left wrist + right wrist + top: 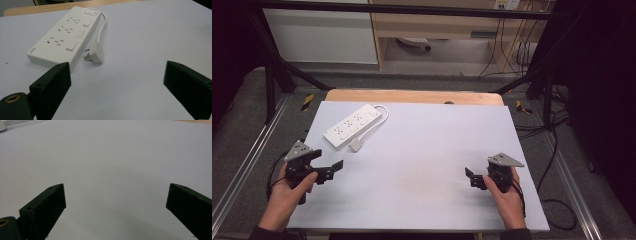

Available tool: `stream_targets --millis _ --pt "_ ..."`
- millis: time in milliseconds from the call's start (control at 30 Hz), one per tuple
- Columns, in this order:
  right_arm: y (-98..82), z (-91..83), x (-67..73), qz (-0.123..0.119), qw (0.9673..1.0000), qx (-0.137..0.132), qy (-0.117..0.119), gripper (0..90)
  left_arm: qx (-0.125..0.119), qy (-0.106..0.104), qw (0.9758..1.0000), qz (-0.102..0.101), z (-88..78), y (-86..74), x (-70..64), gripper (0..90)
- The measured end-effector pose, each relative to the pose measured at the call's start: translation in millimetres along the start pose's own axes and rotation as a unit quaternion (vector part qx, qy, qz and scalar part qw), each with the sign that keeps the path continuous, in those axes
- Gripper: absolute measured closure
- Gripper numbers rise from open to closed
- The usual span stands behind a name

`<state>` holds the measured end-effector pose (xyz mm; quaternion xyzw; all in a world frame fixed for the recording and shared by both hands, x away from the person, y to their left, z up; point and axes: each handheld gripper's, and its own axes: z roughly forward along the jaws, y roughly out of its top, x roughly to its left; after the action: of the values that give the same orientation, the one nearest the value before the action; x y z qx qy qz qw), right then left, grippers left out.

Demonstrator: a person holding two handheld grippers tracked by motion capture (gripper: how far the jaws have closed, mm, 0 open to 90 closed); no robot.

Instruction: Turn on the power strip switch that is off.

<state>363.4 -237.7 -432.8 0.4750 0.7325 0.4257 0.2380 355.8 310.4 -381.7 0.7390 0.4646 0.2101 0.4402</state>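
Note:
A white power strip point(351, 125) with three sockets lies at the back left of the pale table sheet point(427, 150). Its cable point(381, 116) loops round to a white plug point(356, 145) that lies flat beside it. In the left gripper view the power strip point(62, 37) and plug point(97, 51) lie just ahead of my jaws. My left gripper point(332, 170) point(117, 75) is held low at the left front, open and empty, a short way from the plug. My right gripper point(471, 177) point(115, 192) is open and empty over bare sheet at the right front.
A wooden table edge point(412, 96) shows behind the sheet. A black frame point(272, 85) stands around the table, with cables point(557, 150) on the floor at the right. A corner of the power strip point(2, 126) sits at the far top left of the right gripper view.

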Motion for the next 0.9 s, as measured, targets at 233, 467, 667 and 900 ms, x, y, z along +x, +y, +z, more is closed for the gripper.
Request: stream_targets --millis 233,467,667,900 --pt "1.7 -4.7 0.8 -0.003 1.0 -0.006 0.0 3.1 -0.009 -0.001 0.9999 0.006 0.6 16.8 0.0 7.7" --pt "-3.5 -10.7 -9.1 0.0 0.9999 -0.008 -0.009 3.4 -0.011 -0.001 0.9999 0.006 2.3 32.5 8.2 7.7" --pt "-4.1 -4.4 -5.2 -0.004 1.0 -0.001 0.001 3.2 -0.019 0.008 0.9998 -0.006 3.4 41.4 17.4 7.8" --pt "-2.9 -2.4 -0.5 -0.005 1.0 -0.001 0.007 3.2 -0.018 0.014 0.9997 0.006 4.1 43.9 19.9 7.8"
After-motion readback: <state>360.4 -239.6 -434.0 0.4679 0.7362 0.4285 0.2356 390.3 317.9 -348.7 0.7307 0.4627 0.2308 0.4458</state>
